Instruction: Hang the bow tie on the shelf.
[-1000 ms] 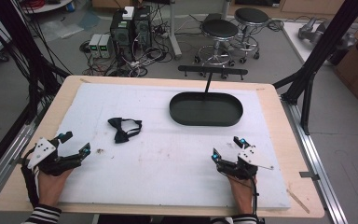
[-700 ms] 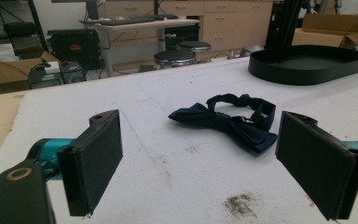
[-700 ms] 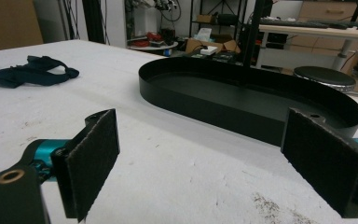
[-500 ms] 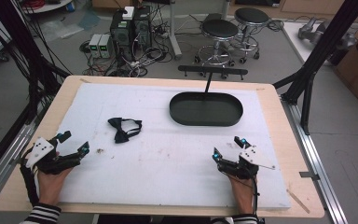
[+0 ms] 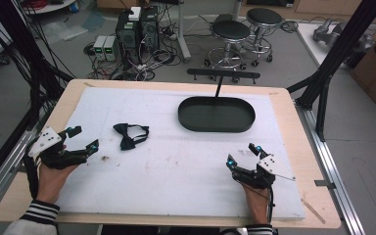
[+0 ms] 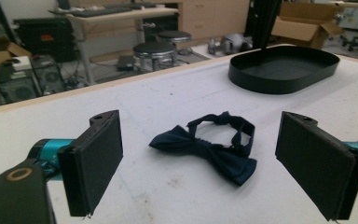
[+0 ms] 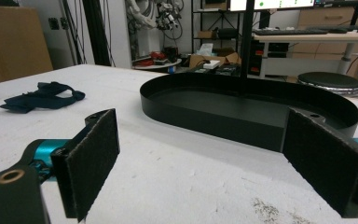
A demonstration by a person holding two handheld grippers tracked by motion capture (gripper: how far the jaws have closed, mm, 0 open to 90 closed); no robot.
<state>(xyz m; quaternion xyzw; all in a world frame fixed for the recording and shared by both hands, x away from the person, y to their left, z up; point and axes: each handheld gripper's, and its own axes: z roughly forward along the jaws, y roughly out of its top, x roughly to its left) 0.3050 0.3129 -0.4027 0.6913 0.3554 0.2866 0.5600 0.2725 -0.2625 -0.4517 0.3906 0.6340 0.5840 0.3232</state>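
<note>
A dark navy bow tie (image 5: pixel 130 134) lies flat on the white mat, left of centre; the left gripper view has this bow tie (image 6: pixel 214 148) straight ahead between the wide-apart jaws. My left gripper (image 5: pixel 84 138) stands open a short way to the tie's left, apart from it. An empty black oval tray (image 5: pixel 216 114) sits at the back of the mat; its wall (image 7: pixel 205 114) faces the right gripper view. My right gripper (image 5: pixel 241 154) is open near the front right, nothing between its pads (image 7: pixel 91 161). The bow tie (image 7: pixel 42 97) lies far left in the right gripper view.
The white mat (image 5: pixel 176 166) covers a wooden table (image 5: pixel 303 147). A thin black post (image 5: pixel 219 87) on a crossbar stands behind the tray. Dark crumbs (image 5: pixel 105 158) speckle the mat near the left gripper. Black frame legs (image 5: pixel 330 63) rise at the table's corners.
My left gripper has edged slightly forward toward the bow tie. The right gripper has barely moved. Both stay open.
</note>
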